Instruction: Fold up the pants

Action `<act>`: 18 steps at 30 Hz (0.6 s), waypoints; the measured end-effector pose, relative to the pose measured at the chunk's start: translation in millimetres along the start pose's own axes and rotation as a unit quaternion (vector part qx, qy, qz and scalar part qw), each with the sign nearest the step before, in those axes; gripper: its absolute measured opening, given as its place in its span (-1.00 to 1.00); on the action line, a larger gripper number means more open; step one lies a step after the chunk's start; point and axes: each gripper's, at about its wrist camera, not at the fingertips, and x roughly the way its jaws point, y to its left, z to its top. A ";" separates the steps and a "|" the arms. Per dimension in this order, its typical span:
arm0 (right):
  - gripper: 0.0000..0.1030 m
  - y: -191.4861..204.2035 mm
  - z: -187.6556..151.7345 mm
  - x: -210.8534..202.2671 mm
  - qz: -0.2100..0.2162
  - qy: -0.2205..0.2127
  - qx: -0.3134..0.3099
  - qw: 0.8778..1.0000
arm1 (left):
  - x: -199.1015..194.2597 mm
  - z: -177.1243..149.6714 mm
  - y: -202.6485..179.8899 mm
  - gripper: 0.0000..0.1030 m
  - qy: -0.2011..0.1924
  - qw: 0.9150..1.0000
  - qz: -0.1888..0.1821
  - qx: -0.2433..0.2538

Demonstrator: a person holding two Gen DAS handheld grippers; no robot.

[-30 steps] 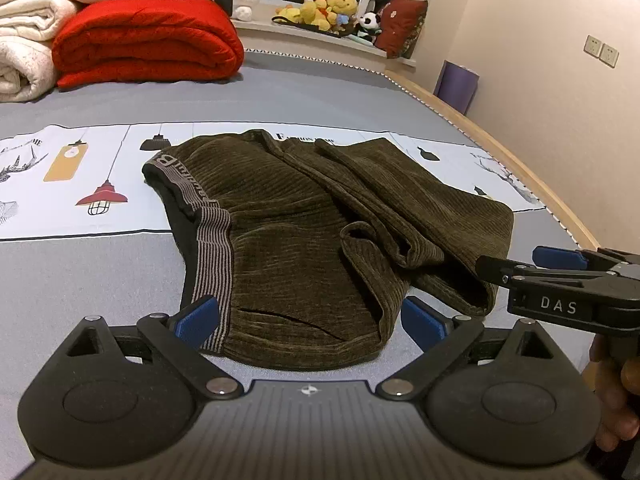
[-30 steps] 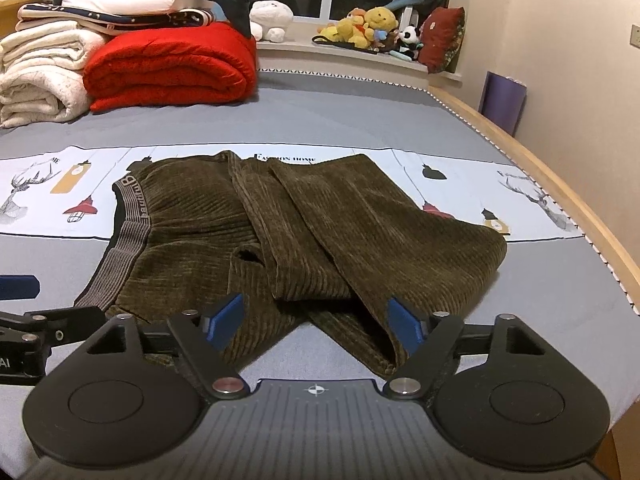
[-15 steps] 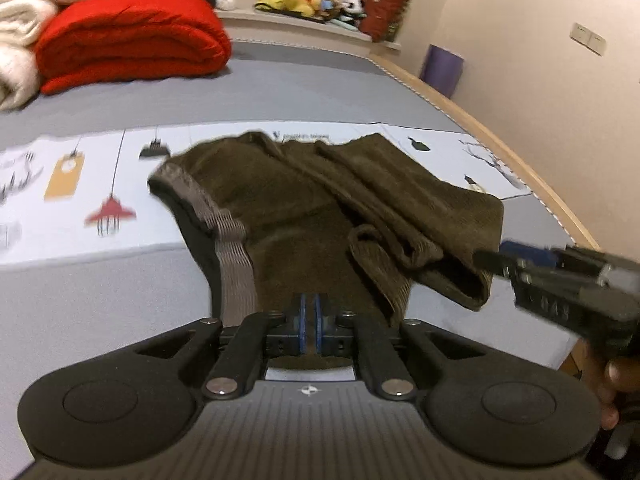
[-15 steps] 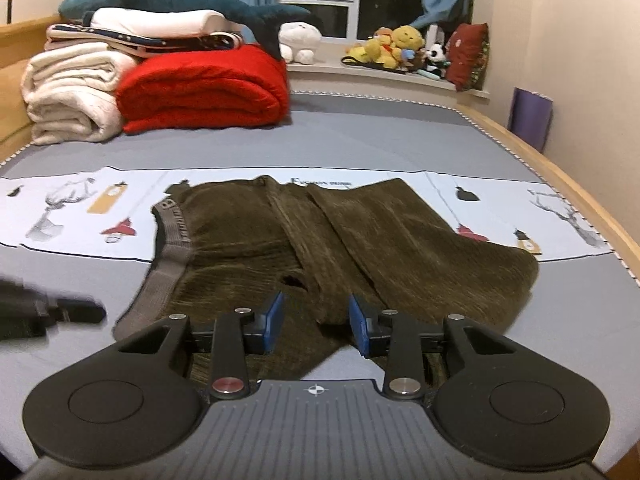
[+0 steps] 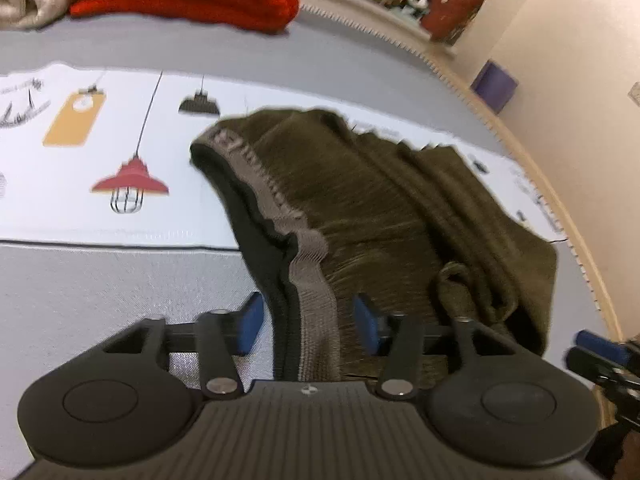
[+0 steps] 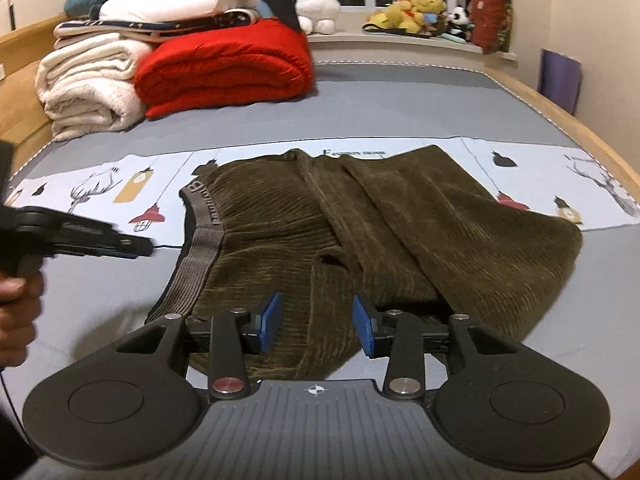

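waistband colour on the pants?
Grey ribbed waistband with dark lettering, on olive-brown ribbed pants. Sharpest in the right wrist view.

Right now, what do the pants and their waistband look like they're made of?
Pants: soft, matte olive-brown ribbed fabric, likely corduroy or a ribbed knit, judging by the fine parallel ridges and limp folds. Waistband: grey ribbed elastic, it seems, with woven lettering too blurred to read and puckering along its length.
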 end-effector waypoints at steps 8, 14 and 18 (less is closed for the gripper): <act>-0.06 4.1 9.2 13.1 0.006 0.005 -0.016 1.000 | 55.3 3.1 7.4 0.37 0.041 0.999 0.004 -0.026; -0.06 7.2 8.9 24.2 0.002 0.021 -0.023 1.000 | 77.8 -1.0 -18.7 0.47 0.031 0.998 0.021 0.041; -0.06 11.0 7.0 27.9 -0.006 0.023 -0.021 0.999 | 81.3 -4.2 -33.7 -0.18 0.019 0.994 0.049 0.096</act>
